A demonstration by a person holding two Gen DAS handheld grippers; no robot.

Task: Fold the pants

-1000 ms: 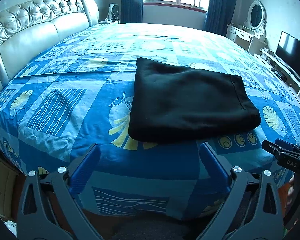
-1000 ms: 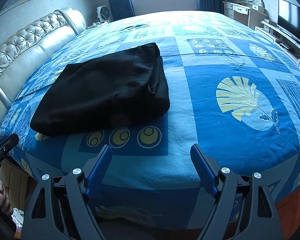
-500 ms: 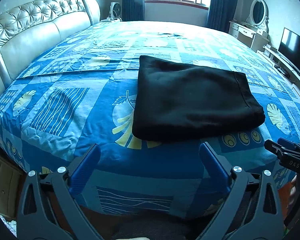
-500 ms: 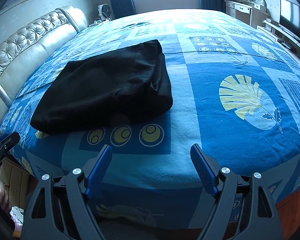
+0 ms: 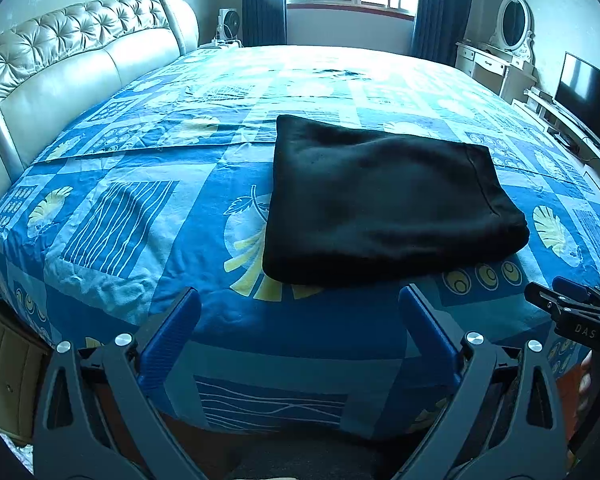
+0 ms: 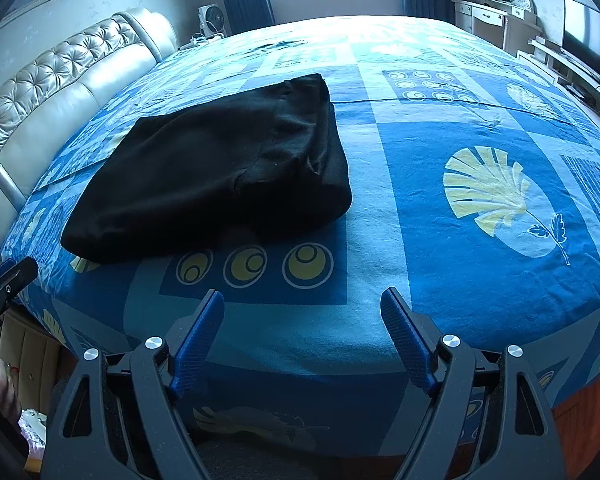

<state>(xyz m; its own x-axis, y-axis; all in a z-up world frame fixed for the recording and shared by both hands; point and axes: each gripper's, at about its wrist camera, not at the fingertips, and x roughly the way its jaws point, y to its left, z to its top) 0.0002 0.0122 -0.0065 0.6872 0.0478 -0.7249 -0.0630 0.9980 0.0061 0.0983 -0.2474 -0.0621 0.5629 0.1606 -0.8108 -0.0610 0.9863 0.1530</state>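
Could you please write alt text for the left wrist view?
Folded black pants lie on a blue patterned bedspread. The open left gripper hovers at the bed's near edge, clear of them, with the right gripper at the frame's right.

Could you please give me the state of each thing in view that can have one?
Black fabric pants: folded into a compact rectangle, lying flat on the blue patterned bedsheet, untouched.
Left gripper: open, empty, short of the pants.
Right gripper: open, empty, short of the pants.
Dark blue curtains: drawn apart.
Flat television: screen dark.
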